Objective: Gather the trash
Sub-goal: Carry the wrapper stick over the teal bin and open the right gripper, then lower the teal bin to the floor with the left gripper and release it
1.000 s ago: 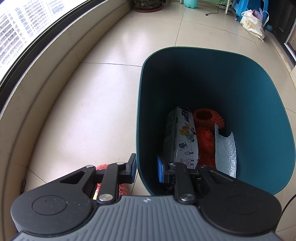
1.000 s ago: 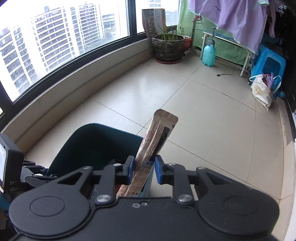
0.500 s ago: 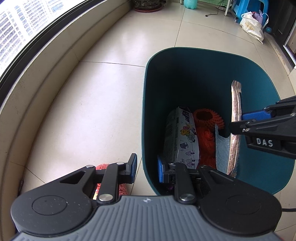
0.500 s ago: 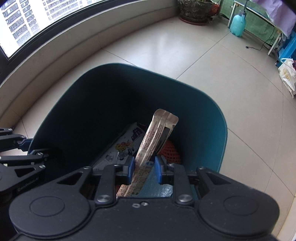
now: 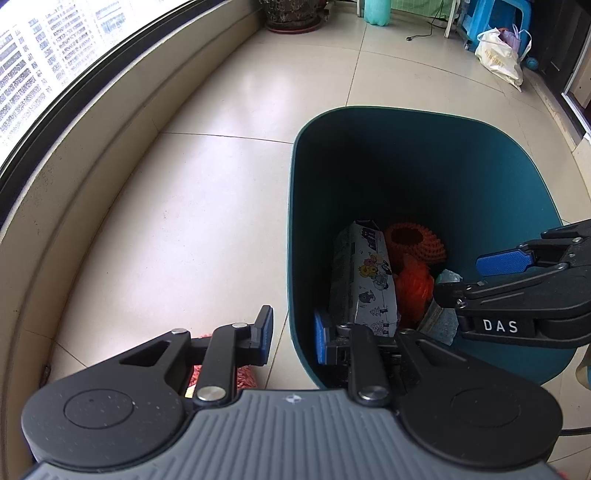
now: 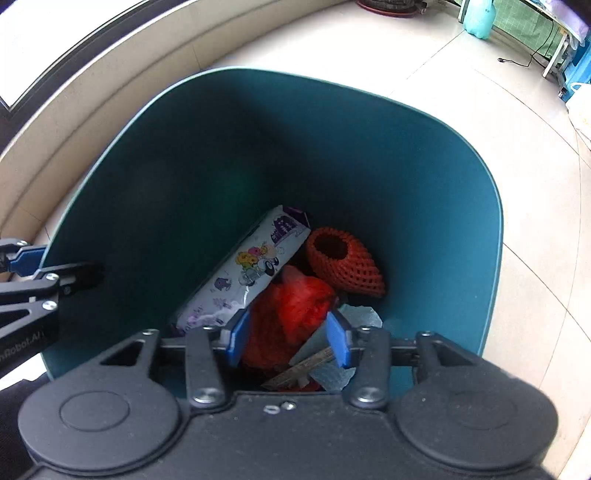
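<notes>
A dark teal bin [image 5: 369,147] stands on the tiled floor. My left gripper [image 5: 292,338] is shut on the near rim, one pad outside the wall and one inside. Inside lie a white cartoon-printed pack [image 6: 247,273], an orange foam net [image 6: 343,262], a red mesh bag [image 6: 295,306] and pale bubble wrap [image 6: 360,317]. My right gripper [image 6: 288,338] hangs over the bin's inside [image 6: 295,129], its jaws opening with nothing between the pads. The long tan wrapper [image 6: 306,367] lies low in the bin just under them. In the left wrist view the right gripper [image 5: 476,277] reaches in from the right.
A curved window ledge [image 5: 110,147] runs along the left. Something red [image 5: 243,376] lies on the floor under my left gripper. Far off stand a plant pot [image 5: 291,14], a green bottle [image 5: 376,11] and a white plastic bag [image 5: 498,59].
My right gripper came down over the bin with the long tan wrapper, then its jaws parted and the wrapper dropped in among the trash. The left gripper and bin stayed put.
</notes>
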A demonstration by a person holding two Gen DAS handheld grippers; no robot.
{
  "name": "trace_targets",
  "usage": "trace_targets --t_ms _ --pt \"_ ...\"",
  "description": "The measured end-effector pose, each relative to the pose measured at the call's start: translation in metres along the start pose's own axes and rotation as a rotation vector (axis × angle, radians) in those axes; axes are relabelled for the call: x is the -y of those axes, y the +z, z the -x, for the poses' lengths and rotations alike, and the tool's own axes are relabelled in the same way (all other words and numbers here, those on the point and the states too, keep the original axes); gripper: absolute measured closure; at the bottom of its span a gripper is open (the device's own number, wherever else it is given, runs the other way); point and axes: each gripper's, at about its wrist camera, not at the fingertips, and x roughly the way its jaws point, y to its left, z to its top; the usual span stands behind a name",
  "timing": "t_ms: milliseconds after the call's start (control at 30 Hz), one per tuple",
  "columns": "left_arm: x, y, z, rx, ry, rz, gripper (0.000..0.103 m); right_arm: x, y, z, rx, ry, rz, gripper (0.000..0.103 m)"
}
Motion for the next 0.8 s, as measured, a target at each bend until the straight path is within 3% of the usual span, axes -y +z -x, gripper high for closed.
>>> trace_targets --t_ms 133,233,267,300,667,800 --pt "0.002 -0.003 0.016 0.047 0.016 -0.018 0.079 0.001 -0.006 0.025 0.064 0.027 -0.014 0.048" --pt "0.002 -0.005 0.03 0.086 0.031 -0.024 0.053 0.002 -0.01 0.047 0.111 0.05 -0.038 0.045" --pt "0.001 -0.006 0.035 0.106 0.039 -0.021 0.039 0.003 -0.011 0.053 0.129 0.057 -0.044 0.045" --pt "0.0 -0.007 0.042 0.128 0.043 -0.017 0.033 0.003 -0.014 0.06 0.146 0.066 -0.045 0.045" --pt "0.019 -0.025 0.118 0.315 0.105 -0.1 0.027 0.004 -0.06 0.138 0.347 0.127 -0.102 0.037" --pt "0.029 -0.038 0.147 0.364 0.077 -0.115 0.023 0.005 -0.081 0.169 0.415 0.129 -0.13 0.035"
